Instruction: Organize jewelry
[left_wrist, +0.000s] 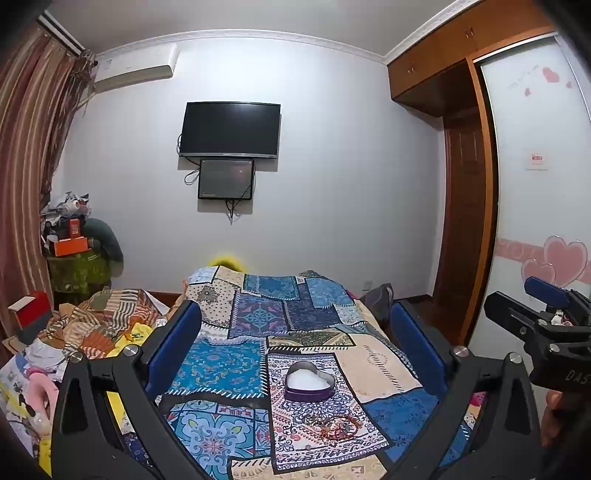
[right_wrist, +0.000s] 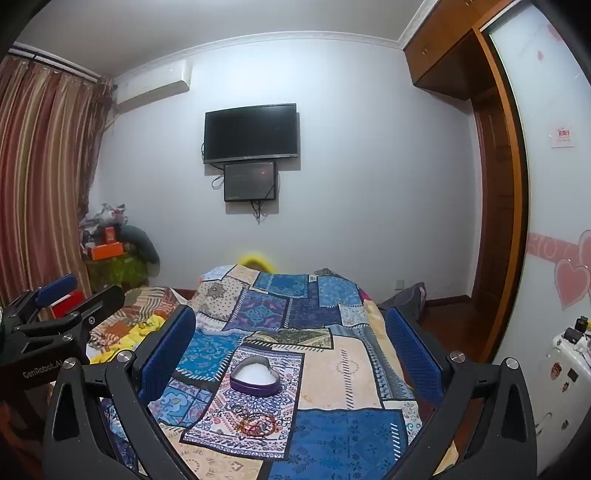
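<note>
Both grippers, left and right, hover fully open and empty, framing the box and beads for pickup.

The jewelry is a tangled, blurred heap; single pieces cannot be told apart.

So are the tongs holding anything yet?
No. Both the left tongs and right tongs are open and empty; the beads lie on the bed.
</note>
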